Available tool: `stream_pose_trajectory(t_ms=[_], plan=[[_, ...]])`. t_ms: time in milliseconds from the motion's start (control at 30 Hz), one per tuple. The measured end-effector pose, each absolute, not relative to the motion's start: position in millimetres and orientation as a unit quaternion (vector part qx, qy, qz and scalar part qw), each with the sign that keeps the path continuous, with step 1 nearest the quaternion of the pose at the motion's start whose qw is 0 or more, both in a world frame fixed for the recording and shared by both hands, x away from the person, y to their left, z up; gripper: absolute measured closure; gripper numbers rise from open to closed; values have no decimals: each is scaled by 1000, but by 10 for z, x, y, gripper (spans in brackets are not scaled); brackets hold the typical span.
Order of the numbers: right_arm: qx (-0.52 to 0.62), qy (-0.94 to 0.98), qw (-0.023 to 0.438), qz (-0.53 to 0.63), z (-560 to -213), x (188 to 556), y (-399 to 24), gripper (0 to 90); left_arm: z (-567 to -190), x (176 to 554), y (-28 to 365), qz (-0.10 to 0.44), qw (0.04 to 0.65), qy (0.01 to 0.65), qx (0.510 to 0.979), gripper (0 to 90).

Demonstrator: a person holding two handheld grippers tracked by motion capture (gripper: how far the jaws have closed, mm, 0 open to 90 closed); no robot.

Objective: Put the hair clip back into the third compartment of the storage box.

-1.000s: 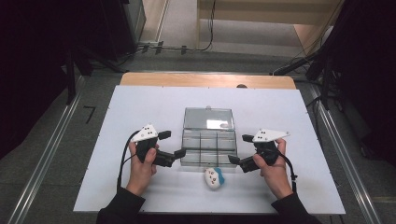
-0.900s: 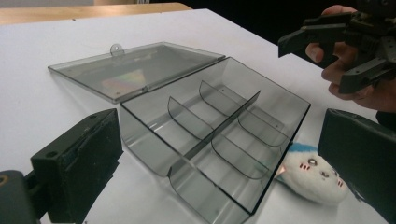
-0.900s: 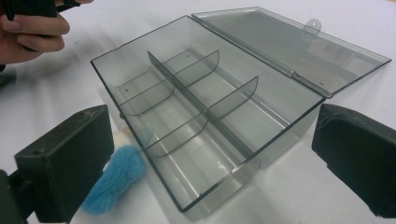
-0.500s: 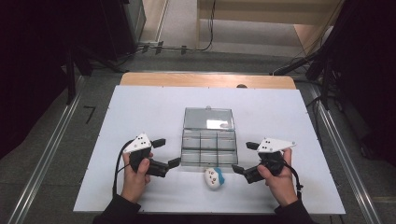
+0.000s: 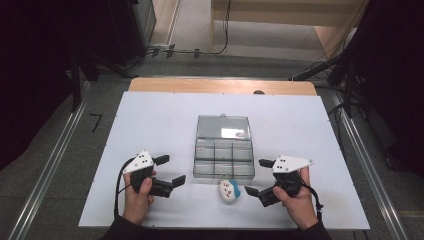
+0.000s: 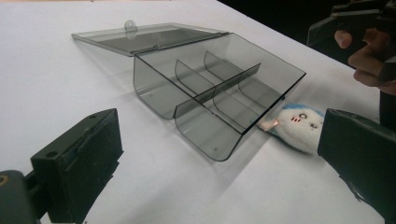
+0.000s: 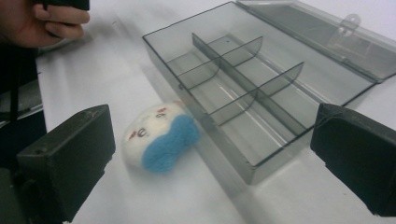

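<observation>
Both claws have drawn back, jaws wide and empty, the plush toy (image 5: 229,190) lying between them.

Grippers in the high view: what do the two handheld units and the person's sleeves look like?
The left gripper and right gripper match: black bodies with blocky black jaws, each topped by a white three-cornered plate with small dark dots. A black cable trails from each. The sleeves at the bottom edge are dark.

Plush toy (image 6: 299,127) partly hidden behind left tool's jaw; its face markings too small to read.
</observation>
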State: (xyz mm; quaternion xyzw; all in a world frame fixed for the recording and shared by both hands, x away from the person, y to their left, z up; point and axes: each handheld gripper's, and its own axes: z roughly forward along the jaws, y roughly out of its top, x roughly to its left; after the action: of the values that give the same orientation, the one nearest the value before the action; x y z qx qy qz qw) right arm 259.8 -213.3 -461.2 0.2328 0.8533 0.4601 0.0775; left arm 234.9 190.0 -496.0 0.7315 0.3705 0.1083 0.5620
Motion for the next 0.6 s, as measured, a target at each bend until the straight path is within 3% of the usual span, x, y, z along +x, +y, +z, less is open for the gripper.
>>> stream_pose_trajectory(t_ms=[600], plan=[[203, 867, 51, 453, -4698, 2496, -1902, 81, -5044, 2267, 2066, 119, 543, 383, 738, 0]])
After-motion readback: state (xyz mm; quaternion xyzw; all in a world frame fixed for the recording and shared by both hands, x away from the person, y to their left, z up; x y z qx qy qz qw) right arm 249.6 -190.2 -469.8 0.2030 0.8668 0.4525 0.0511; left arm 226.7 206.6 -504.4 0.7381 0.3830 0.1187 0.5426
